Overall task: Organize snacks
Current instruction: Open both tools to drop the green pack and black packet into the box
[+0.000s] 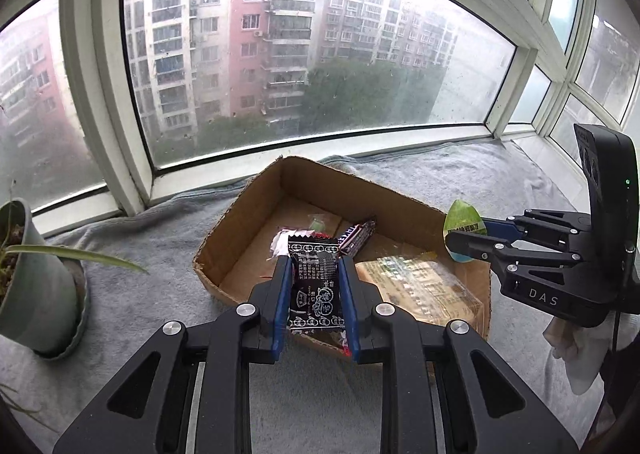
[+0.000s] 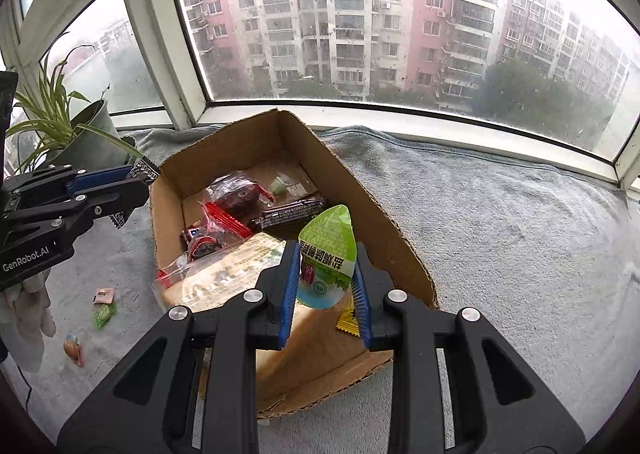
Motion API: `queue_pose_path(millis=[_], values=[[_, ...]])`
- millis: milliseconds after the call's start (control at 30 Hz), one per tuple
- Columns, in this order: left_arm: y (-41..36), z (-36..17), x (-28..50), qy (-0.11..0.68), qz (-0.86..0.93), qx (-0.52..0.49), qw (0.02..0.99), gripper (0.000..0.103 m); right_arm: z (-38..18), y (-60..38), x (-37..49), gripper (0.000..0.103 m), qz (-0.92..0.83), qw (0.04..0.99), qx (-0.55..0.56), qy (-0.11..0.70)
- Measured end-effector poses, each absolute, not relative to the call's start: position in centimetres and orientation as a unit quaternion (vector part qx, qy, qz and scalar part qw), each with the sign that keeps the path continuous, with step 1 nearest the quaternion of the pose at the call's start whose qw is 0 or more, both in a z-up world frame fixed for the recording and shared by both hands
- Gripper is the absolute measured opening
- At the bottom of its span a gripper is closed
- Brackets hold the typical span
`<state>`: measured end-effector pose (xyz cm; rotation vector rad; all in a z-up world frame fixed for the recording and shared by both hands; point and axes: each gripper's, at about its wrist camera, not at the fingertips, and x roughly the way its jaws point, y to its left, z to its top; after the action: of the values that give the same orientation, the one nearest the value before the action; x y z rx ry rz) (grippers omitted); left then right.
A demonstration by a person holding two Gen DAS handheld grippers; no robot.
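Observation:
An open cardboard box [image 1: 256,197] [image 2: 384,221] sits on a grey blanket by the window, holding several snacks. My left gripper [image 1: 314,266] is shut on a black snack packet [image 1: 316,286] and holds it above the box's near edge; it shows from the side in the right wrist view [image 2: 138,189]. My right gripper [image 2: 326,254] is shut on a green-lidded jelly cup [image 2: 328,254] above the box; it shows in the left wrist view [image 1: 460,234] at the box's right edge, cup [image 1: 462,215] between its fingers.
A potted plant [image 1: 36,282] [image 2: 80,129] stands on the blanket left of the box. Three small candies [image 2: 102,306] lie loose on the blanket at the left in the right wrist view. Window frames close off the back.

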<state>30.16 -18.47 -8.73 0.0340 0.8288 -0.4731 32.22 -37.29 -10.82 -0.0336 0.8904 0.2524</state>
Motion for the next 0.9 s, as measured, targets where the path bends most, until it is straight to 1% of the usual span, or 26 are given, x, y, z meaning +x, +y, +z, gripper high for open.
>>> queue_pose_path(millis=[400,467,533,900], values=[[-19.6,-10.5,31.2,0.413,-0.229,0.016,0.881,0.022,-12.0,-36.8,33.1,0.026,0.125,0.889,-0.023,0.439],[-19.7,-10.4,31.1,0.415,-0.229,0.016,0.880,0.022,-11.9,-36.6,33.0,0.031,0.120,0.891,-0.030,0.436],[-19.7,-10.4,31.1,0.417,-0.229,0.016,0.879,0.027,-11.7,-36.5,32.8,0.054,0.115,0.895,-0.032,0.429],[-19.5,-9.4,30.8,0.410,-0.225,0.016,0.884,0.028,-10.0,-36.7,31.7,0.055,0.105,0.902,-0.036,0.417]])
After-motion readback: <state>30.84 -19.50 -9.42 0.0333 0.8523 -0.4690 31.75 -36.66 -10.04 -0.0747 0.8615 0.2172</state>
